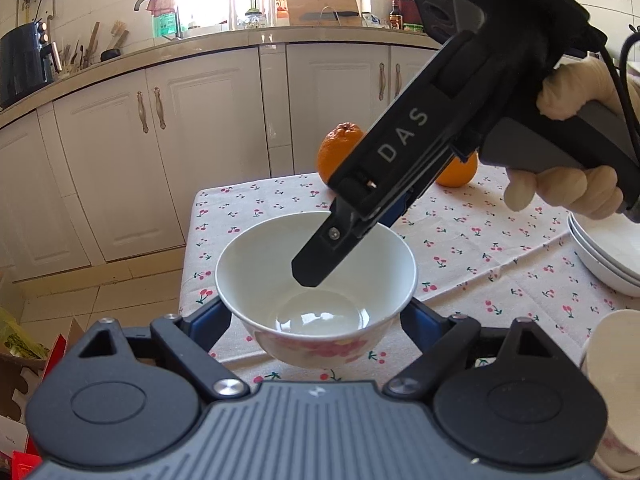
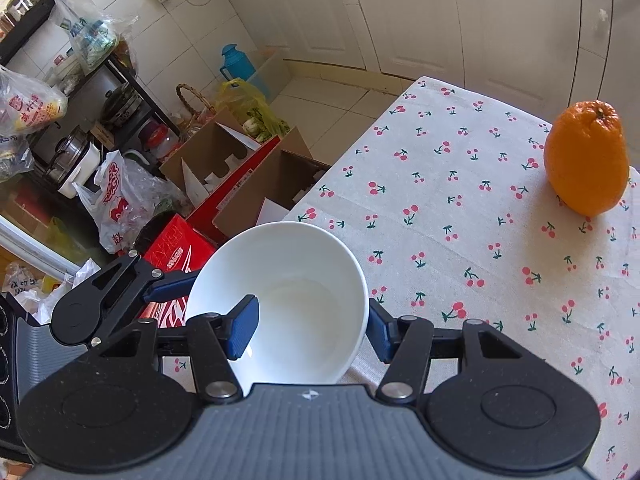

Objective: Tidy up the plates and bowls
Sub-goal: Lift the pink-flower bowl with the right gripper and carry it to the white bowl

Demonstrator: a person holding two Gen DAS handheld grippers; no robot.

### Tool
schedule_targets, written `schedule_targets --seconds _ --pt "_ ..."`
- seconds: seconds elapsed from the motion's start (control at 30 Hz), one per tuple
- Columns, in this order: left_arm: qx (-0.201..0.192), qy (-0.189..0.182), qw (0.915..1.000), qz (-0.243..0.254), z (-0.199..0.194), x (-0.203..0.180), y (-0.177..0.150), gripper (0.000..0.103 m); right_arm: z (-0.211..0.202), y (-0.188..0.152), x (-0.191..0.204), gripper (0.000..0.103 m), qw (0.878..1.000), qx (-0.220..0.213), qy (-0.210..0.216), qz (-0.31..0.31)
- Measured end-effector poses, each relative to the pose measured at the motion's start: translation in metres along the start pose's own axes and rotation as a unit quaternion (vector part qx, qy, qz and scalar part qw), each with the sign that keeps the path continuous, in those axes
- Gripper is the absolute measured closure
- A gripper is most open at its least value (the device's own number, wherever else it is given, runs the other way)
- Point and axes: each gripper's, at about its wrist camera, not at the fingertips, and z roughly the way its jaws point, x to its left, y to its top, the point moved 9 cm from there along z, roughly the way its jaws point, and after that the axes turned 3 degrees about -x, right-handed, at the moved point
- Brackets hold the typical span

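One bowl (image 1: 316, 280), lifted just clear of the bench (image 1: 500, 248) near its left edge, gripped across its belly by left tongs (image 1: 316, 320). Right tongs (image 2: 308, 332) clenched on its rim wall, one pad inside. Stacked plates (image 1: 608, 256) off to the right, nearer the right hand (image 1: 568, 184).

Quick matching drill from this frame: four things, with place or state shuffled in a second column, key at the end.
Things:
1. bowl
2. orange
3. plate stack
4. right gripper

Place or state:
A. pinches the bowl's wall, one finger inside and one outside
B. sits untouched on the cherry tablecloth
C. at the right edge of the left wrist view
D. between the fingers of the left gripper

Pairs: 1-D, 2-B, 3-C, 4-A
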Motion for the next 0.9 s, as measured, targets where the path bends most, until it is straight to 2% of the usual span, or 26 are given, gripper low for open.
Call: schedule_targets --seconds 0.57,0.9 --pt "-0.020 -0.022 0.9991 0.030 -0.050 -0.054 0.021 0.012 -0.085 -0.042 0.014 0.040 0.999 -0.053 -0.002 0.003" --pt "-0.017 -0.037 0.9988 0.027 -0.077 -0.091 0.020 0.012 -0.131 -0.077 0.024 0.040 0.997 -0.074 -0.007 -0.006"
